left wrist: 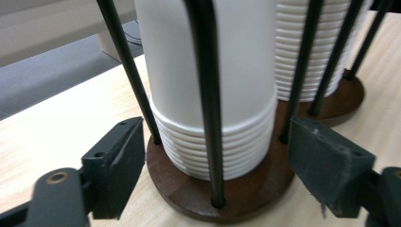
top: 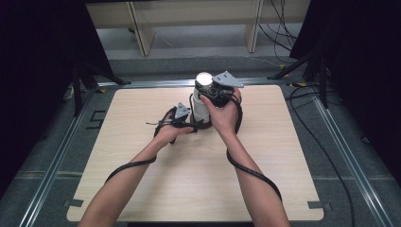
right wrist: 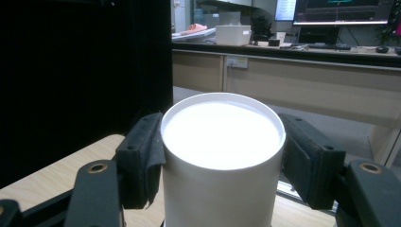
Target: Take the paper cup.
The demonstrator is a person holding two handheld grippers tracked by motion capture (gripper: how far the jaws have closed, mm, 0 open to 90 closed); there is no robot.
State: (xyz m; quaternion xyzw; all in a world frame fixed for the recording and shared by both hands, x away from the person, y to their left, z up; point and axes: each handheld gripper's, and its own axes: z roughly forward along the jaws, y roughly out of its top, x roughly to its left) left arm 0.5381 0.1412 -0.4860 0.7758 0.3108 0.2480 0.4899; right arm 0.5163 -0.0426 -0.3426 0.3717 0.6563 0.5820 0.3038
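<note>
Past the far edge of your pale wooden table (top: 189, 189), along the top of the high view, you have a light wooden bench (top: 142, 19) on grey floor, with loose black cables (top: 279, 28) at upper right. Black curtains (top: 38, 71) close both sides. In the right gripper view, upper right, you see a long counter (right wrist: 302, 71) carrying a white box (right wrist: 231, 34) and a lit monitor (right wrist: 340, 12).

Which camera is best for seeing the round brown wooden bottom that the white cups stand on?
The left gripper view: the wooden base is close up, with black rods rising from it around the stacked cups. In the high view the base is a small dark patch mostly behind hands. The right gripper view looks at the top cup instead.
</note>
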